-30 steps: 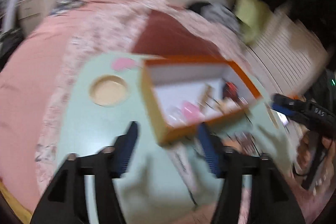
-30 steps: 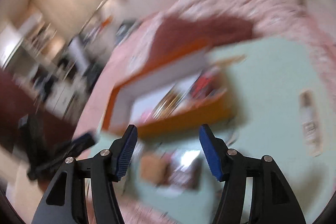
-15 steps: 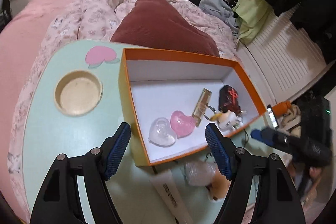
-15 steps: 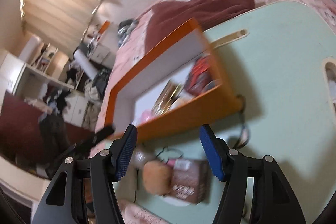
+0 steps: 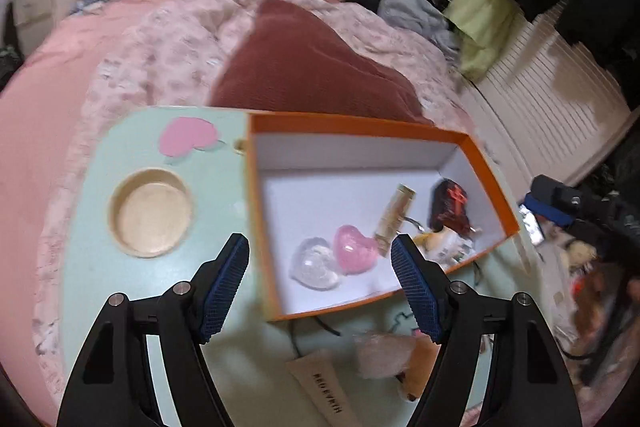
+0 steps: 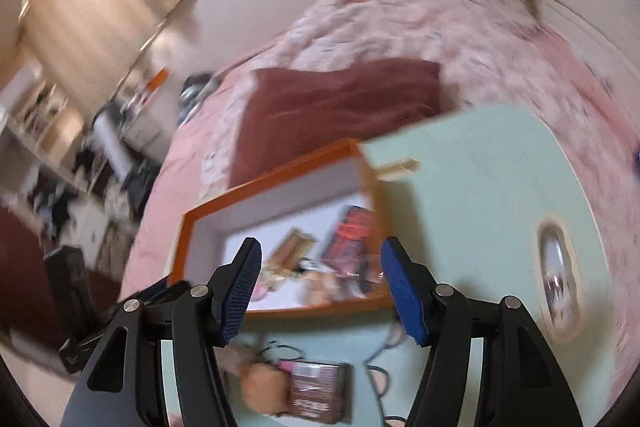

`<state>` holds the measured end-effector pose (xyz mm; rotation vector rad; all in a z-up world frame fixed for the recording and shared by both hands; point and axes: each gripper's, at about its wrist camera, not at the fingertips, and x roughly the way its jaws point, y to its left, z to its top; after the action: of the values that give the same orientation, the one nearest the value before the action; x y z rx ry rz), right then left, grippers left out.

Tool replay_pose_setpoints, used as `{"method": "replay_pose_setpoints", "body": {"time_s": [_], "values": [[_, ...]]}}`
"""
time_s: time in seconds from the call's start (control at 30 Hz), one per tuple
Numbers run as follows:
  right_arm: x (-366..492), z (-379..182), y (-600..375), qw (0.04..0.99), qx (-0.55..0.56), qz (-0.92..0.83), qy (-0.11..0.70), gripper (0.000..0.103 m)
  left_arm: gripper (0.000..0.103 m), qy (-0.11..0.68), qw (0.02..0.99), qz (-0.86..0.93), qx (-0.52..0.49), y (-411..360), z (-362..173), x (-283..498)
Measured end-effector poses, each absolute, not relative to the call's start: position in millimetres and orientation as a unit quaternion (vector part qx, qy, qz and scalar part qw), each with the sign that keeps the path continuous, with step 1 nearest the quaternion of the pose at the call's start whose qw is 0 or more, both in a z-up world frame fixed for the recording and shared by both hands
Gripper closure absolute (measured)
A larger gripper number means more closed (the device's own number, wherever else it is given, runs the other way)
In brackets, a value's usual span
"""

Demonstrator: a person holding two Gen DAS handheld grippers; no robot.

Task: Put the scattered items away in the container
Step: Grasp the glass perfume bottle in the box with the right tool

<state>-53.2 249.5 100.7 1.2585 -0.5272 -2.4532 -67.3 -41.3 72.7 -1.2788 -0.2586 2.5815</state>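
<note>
1. Nearest to us, the left tongs hang released above the mint-green counter, jaws wide and holding nothing; their blue pads straddle the near left corner of the box.
2. Just past our left tongs, still loose on the counter in front of the box, lie a flat beige packet, a crumpled clear wrapper and a thin black cable.
3. Our right tongs are likewise spread and empty, tilted over the box's near wall. Below them on the counter we see a brown snack packet touching a round tan plush; this view is blurred.
4. The orange box, white inside, sits on the counter's right half. In it are a clear heart touching a pink heart, a gold rectangular piece, a dark red packet in the far right corner, and a small white-and-yellow item we cannot identify.
5. Left of the box, a round wooden recess is set into the counter, with a pink heart sticker beyond it.
6. Beyond the counter, a dark red cushion rests on the pink bed.
</note>
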Motion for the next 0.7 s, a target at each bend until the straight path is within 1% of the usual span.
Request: {"method": "replay_pose_setpoints", "body": {"time_s": [0.07,0.1,0.17,0.23,0.37,0.47,0.6,0.7], "values": [[-67.1,103.1,224.9,0.214,0.495,-0.827,-0.160,0.041,0.029,-0.081,0.086,0.907,-0.405,-46.1,82.2,-55.1],[-80.7,95.6,208.7,0.238,0.541,-0.790,-0.160,0.043,0.029,-0.078,0.075,0.914,-0.390,-48.3,87.6,-47.6],[-101.8,82.1,189.3,0.224,0.583,-0.765,-0.158,0.056,0.029,-0.079,0.075,0.921,-0.374,-51.8,96.6,-35.1],[-119.7,70.8,172.5,0.197,0.607,-0.758,-0.138,0.060,0.029,-0.084,0.081,0.927,-0.356,-55.1,103.9,-20.2],[-137.0,40.9,146.2,0.157,0.652,-0.733,-0.112,0.061,0.029,-0.084,0.080,0.937,-0.330,-63.5,113.4,0.1],[-142.8,24.6,135.6,0.115,0.670,-0.730,-0.076,0.061,0.029,-0.096,0.105,0.937,-0.320,-67.3,119.3,9.2],[-154.0,21.0,121.8,0.094,0.664,-0.740,-0.041,0.061,0.029,-0.107,0.127,0.937,-0.309,-67.4,124.7,17.6],[-160.2,18.6,110.8,0.079,0.651,-0.755,0.015,0.066,0.029,-0.098,0.127,0.938,-0.307,-65.6,123.1,19.5]]}}
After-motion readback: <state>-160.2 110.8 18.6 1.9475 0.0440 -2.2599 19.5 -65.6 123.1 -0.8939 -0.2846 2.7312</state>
